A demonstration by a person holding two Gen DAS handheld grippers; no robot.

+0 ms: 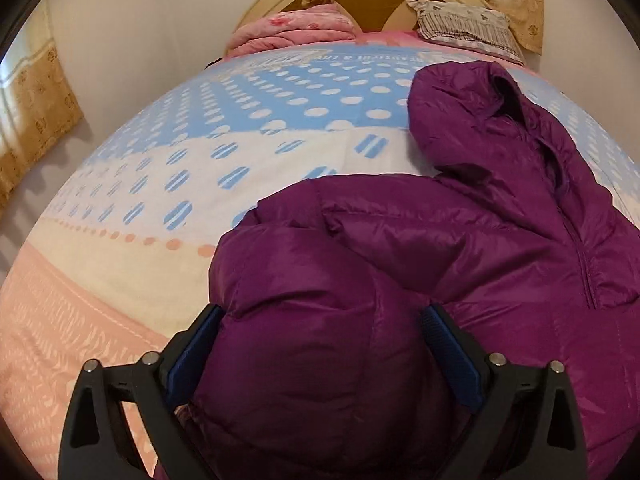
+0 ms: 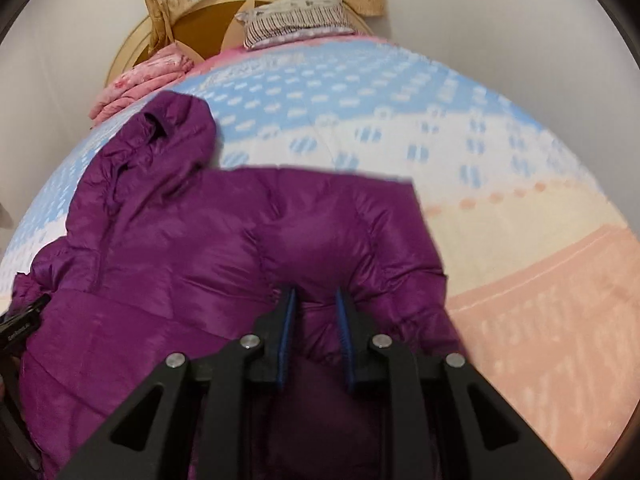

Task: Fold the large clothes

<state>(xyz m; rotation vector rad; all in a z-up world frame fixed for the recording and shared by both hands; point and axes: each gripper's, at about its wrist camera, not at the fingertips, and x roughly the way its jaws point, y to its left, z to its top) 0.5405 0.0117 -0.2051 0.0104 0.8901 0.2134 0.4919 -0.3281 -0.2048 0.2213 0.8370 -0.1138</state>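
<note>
A purple hooded puffer jacket (image 1: 460, 240) lies on the bed, hood toward the headboard. It also shows in the right wrist view (image 2: 224, 248). My left gripper (image 1: 324, 316) is open wide, its blue pads on either side of a puffy fold at the jacket's left part. My right gripper (image 2: 315, 298) is shut on a bunched fold of the jacket's right part, the fabric pinched between its blue pads. The left gripper's black body (image 2: 22, 320) shows at the left edge of the right wrist view.
The bed has a blue, white and pink dotted sheet (image 1: 248, 152). A folded pink blanket (image 1: 292, 32) and a striped pillow (image 1: 464, 26) lie by the rounded wooden headboard (image 1: 376, 4). Yellow curtains (image 1: 36, 116) hang at the left. White walls flank the bed.
</note>
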